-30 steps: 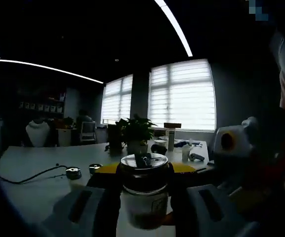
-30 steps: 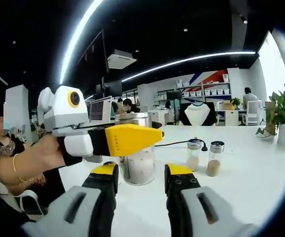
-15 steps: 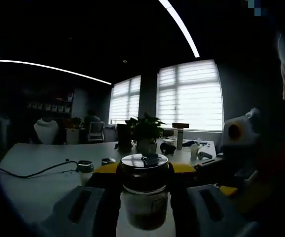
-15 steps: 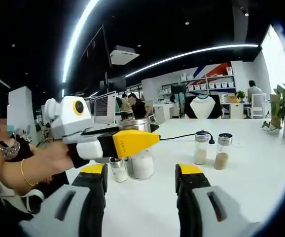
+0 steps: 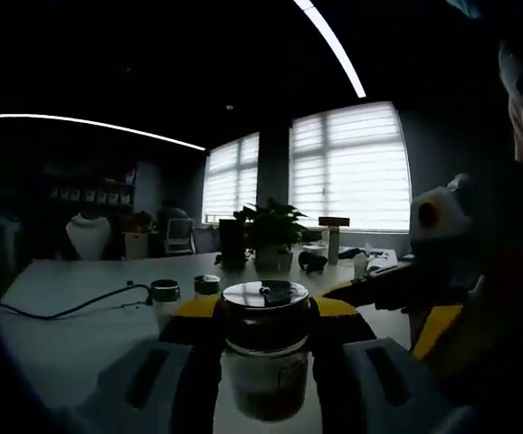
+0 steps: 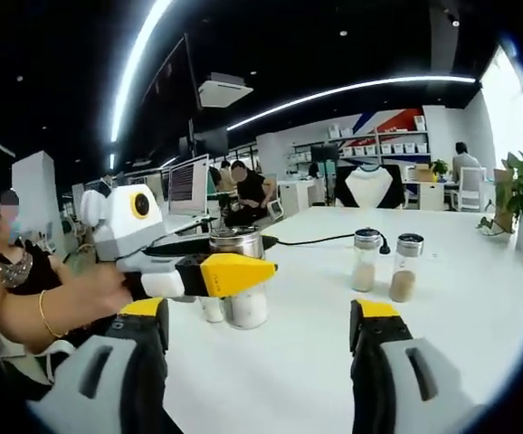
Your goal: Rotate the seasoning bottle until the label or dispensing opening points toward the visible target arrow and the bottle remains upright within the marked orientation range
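Glass seasoning bottle [image 5: 264,357] stands upright near the table [image 6: 479,334] edge, pinched by the left gripper [image 5: 263,380] for turning; the right gripper [image 6: 261,362] waits spread, empty.

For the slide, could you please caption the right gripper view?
Left gripper clamps the seasoning bottle on the white table; right gripper open.

**Yellow, white and silver on a white surface**

The left gripper [image 6: 260,273] has yellow fingers and a white body. The jar [image 6: 240,284] has a silver lid and pale contents. Two small shakers [image 6: 385,265] hold white and brown powder. The surface [image 6: 461,307] is white.
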Demonstrator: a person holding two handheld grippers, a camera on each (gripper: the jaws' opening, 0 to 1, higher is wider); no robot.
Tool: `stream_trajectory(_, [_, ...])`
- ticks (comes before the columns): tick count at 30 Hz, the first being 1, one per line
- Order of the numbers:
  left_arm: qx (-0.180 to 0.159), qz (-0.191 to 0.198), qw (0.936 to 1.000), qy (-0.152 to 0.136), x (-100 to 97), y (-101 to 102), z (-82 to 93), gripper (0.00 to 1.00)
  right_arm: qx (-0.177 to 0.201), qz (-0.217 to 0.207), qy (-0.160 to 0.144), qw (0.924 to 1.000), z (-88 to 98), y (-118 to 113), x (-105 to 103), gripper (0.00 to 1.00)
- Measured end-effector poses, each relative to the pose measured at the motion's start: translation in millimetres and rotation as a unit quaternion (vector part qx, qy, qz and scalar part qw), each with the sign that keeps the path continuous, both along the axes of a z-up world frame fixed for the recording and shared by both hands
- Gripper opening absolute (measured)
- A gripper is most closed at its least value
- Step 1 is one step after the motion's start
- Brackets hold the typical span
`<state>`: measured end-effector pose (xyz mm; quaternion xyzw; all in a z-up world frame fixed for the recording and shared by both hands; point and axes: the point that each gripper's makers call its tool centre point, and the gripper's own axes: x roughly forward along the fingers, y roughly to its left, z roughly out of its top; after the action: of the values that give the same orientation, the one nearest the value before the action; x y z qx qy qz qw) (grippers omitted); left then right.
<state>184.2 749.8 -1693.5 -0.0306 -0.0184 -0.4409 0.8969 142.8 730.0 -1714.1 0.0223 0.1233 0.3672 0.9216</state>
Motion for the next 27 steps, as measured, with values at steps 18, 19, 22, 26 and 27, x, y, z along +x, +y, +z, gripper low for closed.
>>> stream_trajectory(18, [0.015, 0.050, 0.9986, 0.009, 4.7, 28.8, -45.8, 0.39, -0.013, -0.031, 0.005, 0.9994, -0.5, -24.2, -0.9, 0.89])
stream_trajectory(19, [0.010, 0.052, 0.9985, 0.011, 5.5, 31.3, -49.0, 0.39, -0.012, -0.032, 0.004, 0.9994, 0.5, -24.7, -0.7, 0.89])
stream_trajectory(22, [0.020, 0.043, 0.9989, -0.007, 2.7, 31.9, -54.1, 0.39, -0.015, -0.032, 0.002, 0.9994, 2.3, -24.5, -0.3, 0.88])
stream_trajectory(26, [0.018, 0.048, 0.9987, -0.002, 6.7, 38.0, -63.0, 0.39, -0.017, -0.020, 0.001, 0.9997, 3.9, -20.8, -1.6, 0.86])
stream_trajectory(27, [0.017, 0.049, 0.9987, -0.001, 7.3, 39.3, -64.7, 0.39, -0.020, -0.019, -0.001, 0.9996, 4.6, -20.3, -1.8, 0.86])
